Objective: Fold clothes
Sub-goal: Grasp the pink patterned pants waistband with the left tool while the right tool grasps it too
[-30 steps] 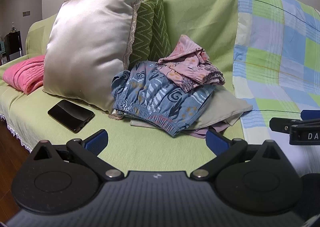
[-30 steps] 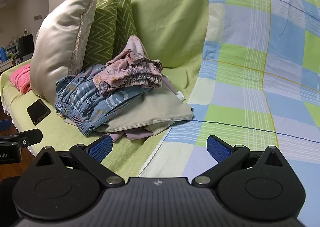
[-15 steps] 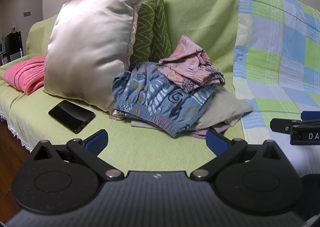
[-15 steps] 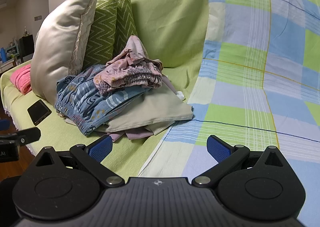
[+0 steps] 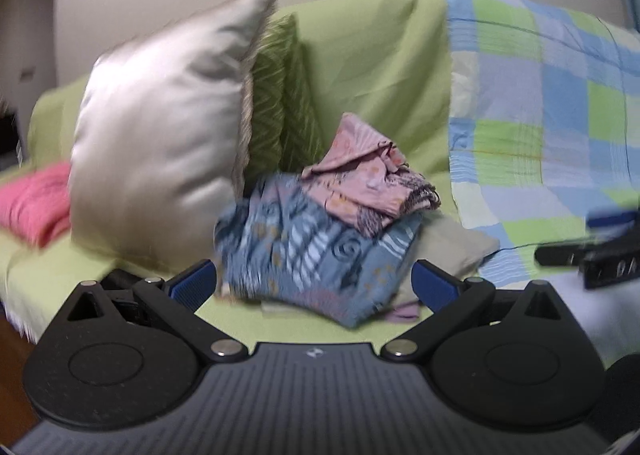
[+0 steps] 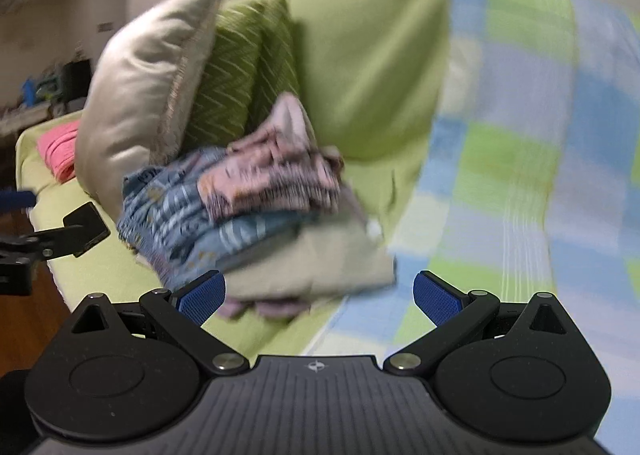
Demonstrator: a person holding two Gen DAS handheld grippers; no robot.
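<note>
At 9 o'clock in the left wrist view a pink towel (image 5: 34,207) lies on the sofa (image 5: 372,67), which has a green cover. Next to it a big shiny cream pillow (image 5: 164,143) stands up. A green zigzag pillow (image 5: 280,95) leans just behind it.

In the middle sits the pile of clothes (image 5: 320,239). A blue patterned piece (image 5: 308,255) lies in the pile, and a pink patterned piece (image 5: 368,179) is bunched on top of it. A beige piece (image 5: 452,251) lies under both and sticks out toward 3 o'clock. The pile touches the cream pillow.

The left gripper (image 5: 314,287) is at 6 o'clock, with its blue fingers (image 5: 192,285) wide apart and holding nothing. The pile shows between them but is not touching them.

In the right wrist view a black phone (image 6: 90,223) lies on the seat at 9 o'clock. The right gripper (image 6: 318,297) is spread wide too and is empty.

At 3 o'clock a blue and green checked blanket (image 5: 552,103) hangs over the sofa back and down onto the seat. Both pictures are blurry.
</note>
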